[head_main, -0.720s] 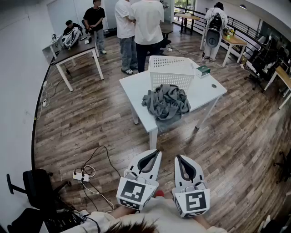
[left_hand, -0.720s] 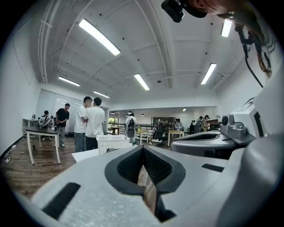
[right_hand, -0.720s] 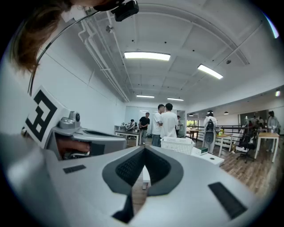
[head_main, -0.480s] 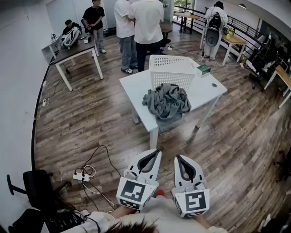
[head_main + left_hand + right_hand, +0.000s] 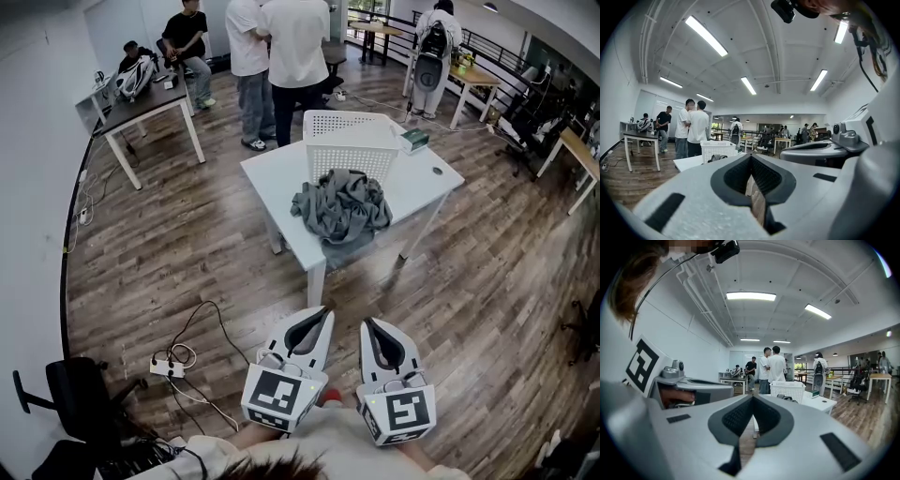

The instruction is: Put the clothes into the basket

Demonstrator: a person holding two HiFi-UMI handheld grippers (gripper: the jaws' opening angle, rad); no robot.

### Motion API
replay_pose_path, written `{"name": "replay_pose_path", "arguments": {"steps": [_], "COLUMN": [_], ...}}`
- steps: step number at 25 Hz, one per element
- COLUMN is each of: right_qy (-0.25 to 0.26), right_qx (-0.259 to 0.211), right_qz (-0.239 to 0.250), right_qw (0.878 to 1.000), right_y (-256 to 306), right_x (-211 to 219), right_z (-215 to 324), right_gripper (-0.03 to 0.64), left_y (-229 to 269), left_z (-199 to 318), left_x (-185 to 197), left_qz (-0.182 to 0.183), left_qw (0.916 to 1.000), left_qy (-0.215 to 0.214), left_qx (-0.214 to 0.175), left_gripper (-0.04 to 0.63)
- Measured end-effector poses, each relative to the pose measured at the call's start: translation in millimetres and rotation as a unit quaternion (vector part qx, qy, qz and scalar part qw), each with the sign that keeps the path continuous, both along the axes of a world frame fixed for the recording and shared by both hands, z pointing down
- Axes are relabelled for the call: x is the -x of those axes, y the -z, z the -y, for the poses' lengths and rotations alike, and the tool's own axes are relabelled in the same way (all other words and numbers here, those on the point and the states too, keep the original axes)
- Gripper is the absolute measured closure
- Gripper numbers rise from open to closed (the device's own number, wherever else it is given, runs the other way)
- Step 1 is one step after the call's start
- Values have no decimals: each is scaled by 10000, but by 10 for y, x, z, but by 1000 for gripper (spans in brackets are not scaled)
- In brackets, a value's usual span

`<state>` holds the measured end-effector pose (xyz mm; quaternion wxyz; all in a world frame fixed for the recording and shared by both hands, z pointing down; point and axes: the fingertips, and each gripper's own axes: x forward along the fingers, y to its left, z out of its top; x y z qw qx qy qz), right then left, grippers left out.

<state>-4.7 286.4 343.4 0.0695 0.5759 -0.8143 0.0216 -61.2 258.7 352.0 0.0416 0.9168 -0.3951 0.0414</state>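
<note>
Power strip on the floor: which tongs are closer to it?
Left. The left tongs sit just right of the power strip; the right tongs are farther right, beyond the left ones.

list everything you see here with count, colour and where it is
table: one, white, mid-room
basket: one, white, on the table's far side
clothes: one pile, grey, on the table before the basket
box: one, green, on the table right of the basket
power strip: one, white, floor at left
chair: one, black, lower left
people: two nearest, white tops, behind the table
left hand-held gripper: one, white, shut, empty
right hand-held gripper: one, white, shut, empty
</note>
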Motion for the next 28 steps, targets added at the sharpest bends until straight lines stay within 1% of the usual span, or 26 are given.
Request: {"name": "replay_pose_path", "arguments": {"steps": [6, 11, 17, 21, 28], "right_qy": [-99, -129, -138, -139, -8], "right_qx": [2, 23, 31, 2, 11], "right_qz": [118, 126, 164, 169, 116], "right_qw": [9999, 9998, 9998, 9998, 9999], "right_y": [-57, -73, -88, -90, -148], "right_x": [68, 117, 103, 43, -71], "right_z": [-43, -81, -6, 144, 540], "right_gripper": [603, 603, 603, 602, 602], "left_y": [-52, -97, -132, -144, -215], "left_z": [-4, -42, 36, 188, 562], "left_x": [109, 140, 139, 108, -36], "left_qz": [-8, -68, -40, -79, 6], "left_qw": [10000, 9999, 9999, 9998, 9998], "left_qy": [-8, -84, -86, -28, 38], "left_qx": [86, 123, 129, 161, 190], "left_gripper": [584, 584, 584, 584, 584]}}
